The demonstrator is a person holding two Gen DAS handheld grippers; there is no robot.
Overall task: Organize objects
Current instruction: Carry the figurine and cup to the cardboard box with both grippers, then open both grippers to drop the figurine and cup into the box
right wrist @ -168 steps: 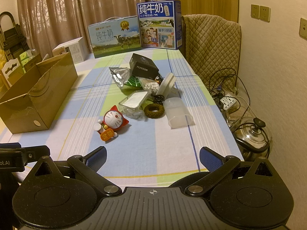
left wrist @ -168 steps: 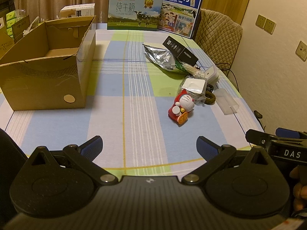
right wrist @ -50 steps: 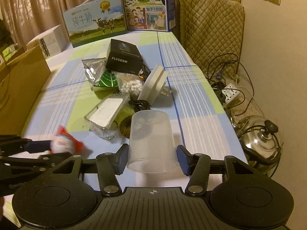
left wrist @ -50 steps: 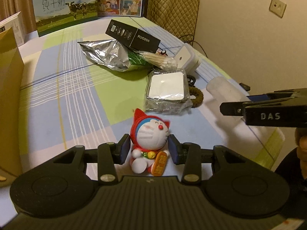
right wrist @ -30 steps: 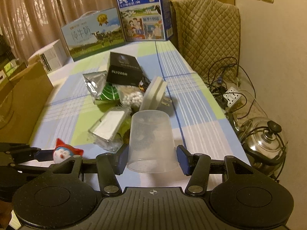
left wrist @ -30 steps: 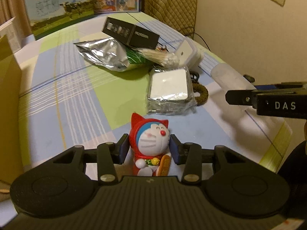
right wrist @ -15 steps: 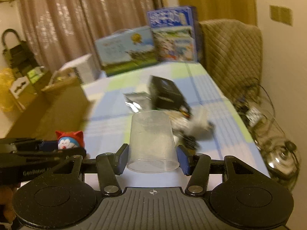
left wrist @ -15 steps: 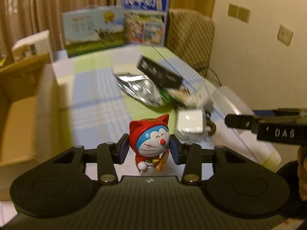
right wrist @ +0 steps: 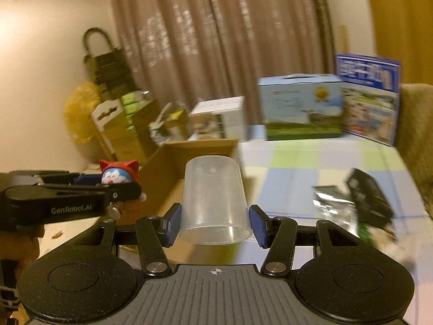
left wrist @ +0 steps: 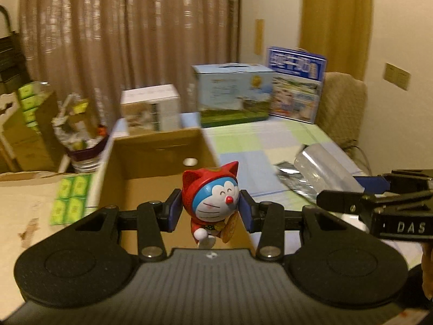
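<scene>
My left gripper point(left wrist: 209, 212) is shut on a red-and-blue Doraemon figure point(left wrist: 211, 200) and holds it in the air over the open cardboard box point(left wrist: 151, 168). My right gripper point(right wrist: 215, 223) is shut on a clear plastic cup point(right wrist: 213, 203), held upside down above the table beside the box point(right wrist: 173, 178). The figure point(right wrist: 119, 174) and the left gripper show at the left of the right wrist view. The right gripper and the cup point(left wrist: 327, 170) show at the right of the left wrist view.
On the checked tablecloth point(right wrist: 303, 168) lie a silver foil bag point(right wrist: 333, 205) and a black carton point(right wrist: 370, 197). Two milk cartons point(left wrist: 232, 92) and a white box point(left wrist: 150, 105) stand at the far end. A padded chair point(left wrist: 341, 108) is at right; clutter stands left of the box.
Both grippers have lifted their objects off the table and swung left toward the cardboard box. The figure now hangs over the box opening.
</scene>
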